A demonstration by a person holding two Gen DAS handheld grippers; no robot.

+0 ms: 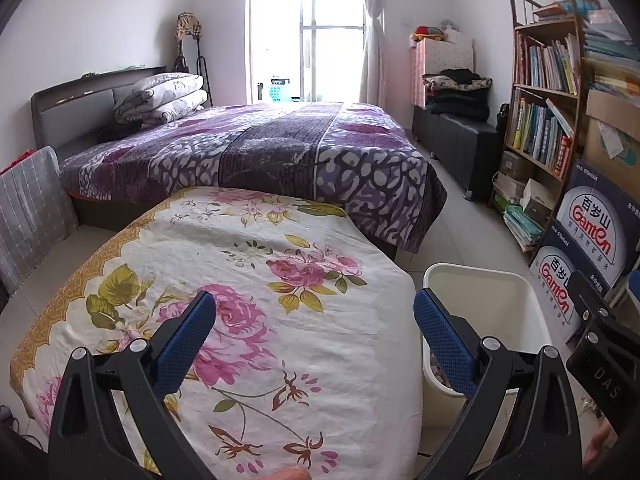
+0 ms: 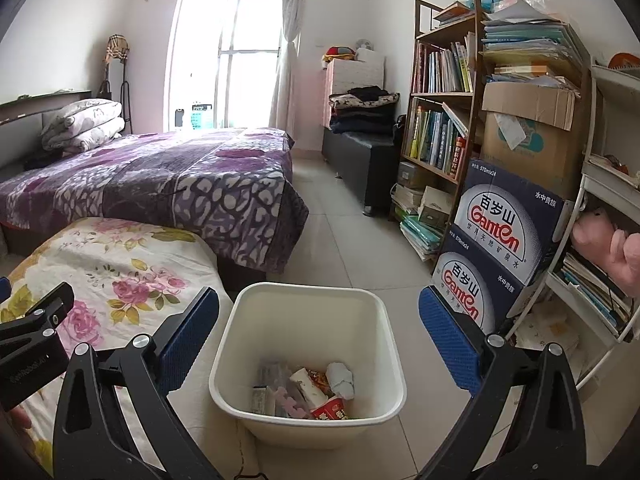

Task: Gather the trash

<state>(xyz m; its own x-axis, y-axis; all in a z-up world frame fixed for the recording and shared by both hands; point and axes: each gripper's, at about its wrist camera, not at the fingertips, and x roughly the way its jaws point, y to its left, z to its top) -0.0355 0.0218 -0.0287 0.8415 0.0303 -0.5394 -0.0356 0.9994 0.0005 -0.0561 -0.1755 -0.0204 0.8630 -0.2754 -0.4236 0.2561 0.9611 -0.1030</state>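
Note:
A white plastic trash bin (image 2: 372, 312) stands on the tiled floor, right of a table draped in a floral cloth (image 1: 256, 280). In the right wrist view it holds several pieces of trash (image 2: 316, 392): a crumpled white paper, a red-and-white cup, wrappers, a pink foam piece. My right gripper (image 2: 318, 330) is open and empty, above the bin's mouth. My left gripper (image 1: 314, 330) is open and empty, above the right part of the floral cloth; the bin (image 1: 516, 312) is at its right finger. No loose trash shows on the cloth.
A bed with a purple cover (image 1: 256, 152) lies behind the table. A bookshelf (image 2: 440, 120), stacked Ganten water cartons (image 2: 500, 240) and a white rack (image 2: 600, 240) stand right of the bin. A dark bench (image 2: 360, 152) is by the far wall. Tiled floor (image 2: 340, 220) runs between bed and shelf.

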